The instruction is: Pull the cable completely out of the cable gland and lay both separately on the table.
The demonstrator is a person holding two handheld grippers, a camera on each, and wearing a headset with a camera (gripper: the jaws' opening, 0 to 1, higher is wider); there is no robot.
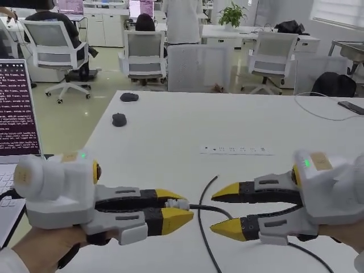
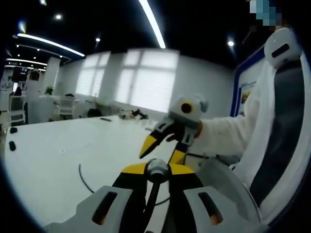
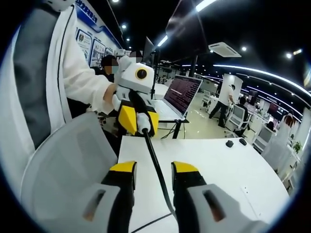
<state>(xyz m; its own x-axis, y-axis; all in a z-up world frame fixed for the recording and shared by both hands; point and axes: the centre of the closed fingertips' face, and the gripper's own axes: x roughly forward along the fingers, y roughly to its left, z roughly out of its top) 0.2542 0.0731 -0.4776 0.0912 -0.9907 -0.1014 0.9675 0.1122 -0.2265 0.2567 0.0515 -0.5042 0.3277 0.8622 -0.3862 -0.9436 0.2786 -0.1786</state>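
Fingers (image 1: 170, 219) of the left gripper (image 1: 187, 205) are clamping the cable gland (image 1: 176, 203) over the table (image 1: 170, 131); right gripper (image 1: 212, 213) fingers are standing apart, straddling the black cable (image 1: 207, 207) trailing from the gland onto the table.

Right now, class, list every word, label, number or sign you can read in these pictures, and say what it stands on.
Nothing can be read well enough to quote.
laptop screen: rows of pale terminal text, too small to read.
wall posters: blue and white print, blurred.
blue-framed board: print, blurred.
power strip: small marks, unreadable.
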